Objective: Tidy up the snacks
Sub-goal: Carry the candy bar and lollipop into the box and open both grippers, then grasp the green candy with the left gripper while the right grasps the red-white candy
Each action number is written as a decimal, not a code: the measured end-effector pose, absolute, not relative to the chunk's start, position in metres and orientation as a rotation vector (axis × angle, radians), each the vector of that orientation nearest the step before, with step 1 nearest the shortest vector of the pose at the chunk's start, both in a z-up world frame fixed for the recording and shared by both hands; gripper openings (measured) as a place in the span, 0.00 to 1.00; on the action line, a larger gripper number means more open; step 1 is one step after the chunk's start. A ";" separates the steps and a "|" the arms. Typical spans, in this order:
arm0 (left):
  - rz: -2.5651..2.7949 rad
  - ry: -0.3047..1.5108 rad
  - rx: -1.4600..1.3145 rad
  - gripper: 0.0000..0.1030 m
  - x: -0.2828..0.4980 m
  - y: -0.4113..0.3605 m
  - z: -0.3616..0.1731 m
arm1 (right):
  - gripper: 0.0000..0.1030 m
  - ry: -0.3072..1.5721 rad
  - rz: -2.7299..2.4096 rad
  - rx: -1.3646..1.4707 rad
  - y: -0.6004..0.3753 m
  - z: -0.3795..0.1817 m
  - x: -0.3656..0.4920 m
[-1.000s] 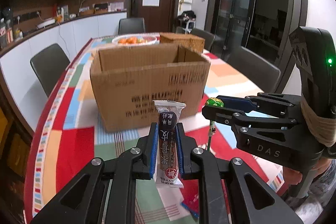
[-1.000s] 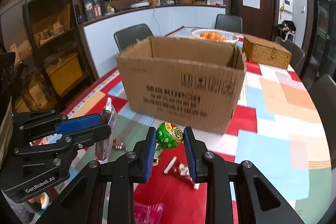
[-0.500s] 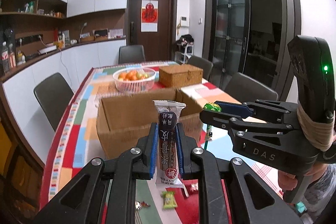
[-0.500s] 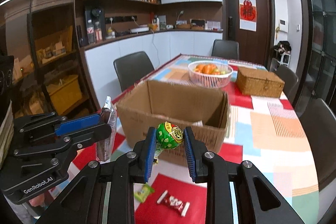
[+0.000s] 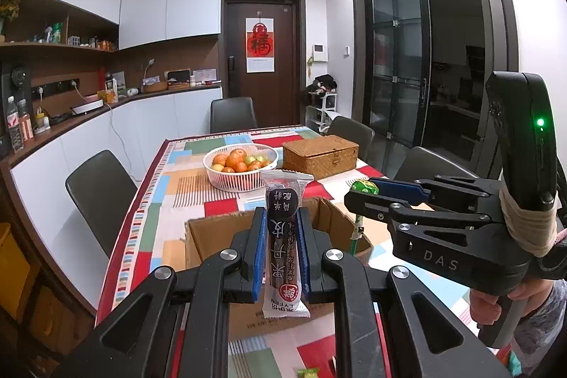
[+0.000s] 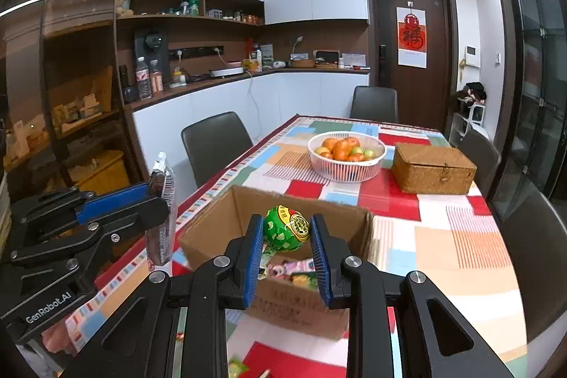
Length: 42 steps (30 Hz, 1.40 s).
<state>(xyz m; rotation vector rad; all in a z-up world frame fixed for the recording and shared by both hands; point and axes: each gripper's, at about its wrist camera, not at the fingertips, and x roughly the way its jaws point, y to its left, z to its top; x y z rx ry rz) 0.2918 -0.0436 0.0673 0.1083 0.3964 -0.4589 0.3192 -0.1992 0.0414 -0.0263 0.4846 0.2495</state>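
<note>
My left gripper (image 5: 280, 222) is shut on a long brown snack bar packet (image 5: 283, 236), held upright above the near edge of the open cardboard box (image 5: 212, 236). My right gripper (image 6: 287, 231) is shut on a round green lollipop (image 6: 285, 227), held over the box (image 6: 212, 229), where several wrapped snacks (image 6: 294, 270) lie inside. The right gripper shows in the left wrist view (image 5: 361, 192), beside the left one; the left gripper shows in the right wrist view (image 6: 159, 197) with the packet (image 6: 163, 201).
A white basket of oranges (image 5: 241, 169) and a wicker box (image 5: 320, 154) stand behind the cardboard box on the patchwork tablecloth (image 6: 443, 250). Loose sweets (image 6: 237, 369) lie on the table in front. Dark chairs (image 5: 99, 190) surround the table.
Both grippers have risen with their snacks and moved forward, from in front of the box at table level to above its open top. Both stay shut.
</note>
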 end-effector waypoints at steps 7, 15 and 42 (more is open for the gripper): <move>-0.433 0.418 0.133 0.17 0.328 -0.050 0.071 | 0.27 0.504 0.232 -0.020 -0.204 0.046 0.351; -0.414 0.488 0.132 0.17 0.366 -0.056 0.056 | 0.27 0.556 0.222 -0.026 -0.208 0.032 0.382; -0.363 0.507 0.142 0.54 0.294 -0.039 0.031 | 0.60 0.514 0.233 -0.120 -0.195 0.013 0.328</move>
